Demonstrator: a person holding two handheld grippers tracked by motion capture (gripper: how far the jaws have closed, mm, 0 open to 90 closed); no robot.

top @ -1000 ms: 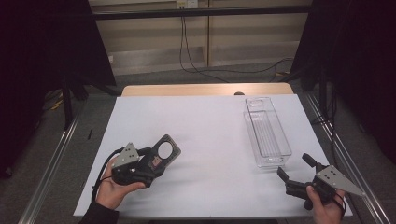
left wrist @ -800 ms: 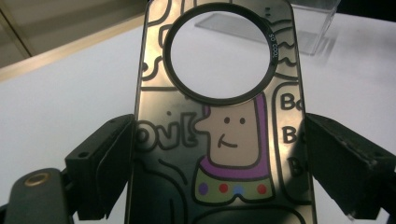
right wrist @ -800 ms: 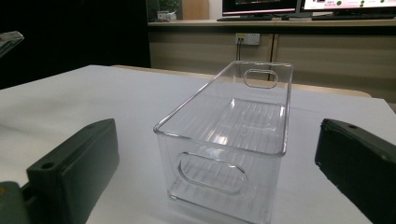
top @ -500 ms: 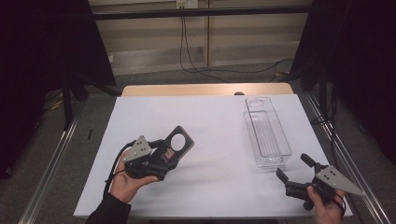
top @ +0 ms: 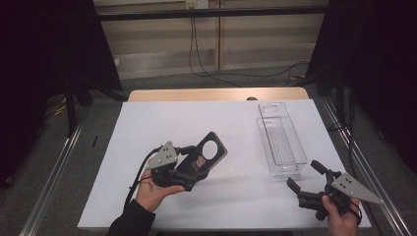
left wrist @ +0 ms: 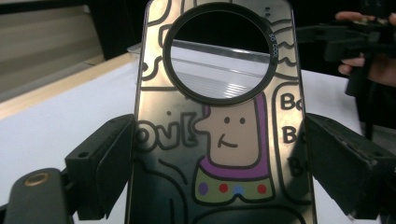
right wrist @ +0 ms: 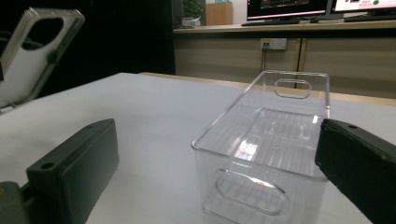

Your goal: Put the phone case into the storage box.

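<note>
Phone case (top: 209, 152), centre of high view, clamped by its edges in left gripper (top: 189, 164), above the table (top: 147, 123). Right gripper (top: 307, 184), lower right: jaws apart, empty. Risk: slipping from edge-only grip, missing clear bin (top: 280, 142).

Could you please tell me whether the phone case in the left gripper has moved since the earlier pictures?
Yes. The phone case, clamped in the left gripper, has shifted rightward, toward the clear plastic bin.

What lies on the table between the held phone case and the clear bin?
Nothing: in the high view the white table top is bare between the phone case, held in the left tongs, and the clear bin.
</note>
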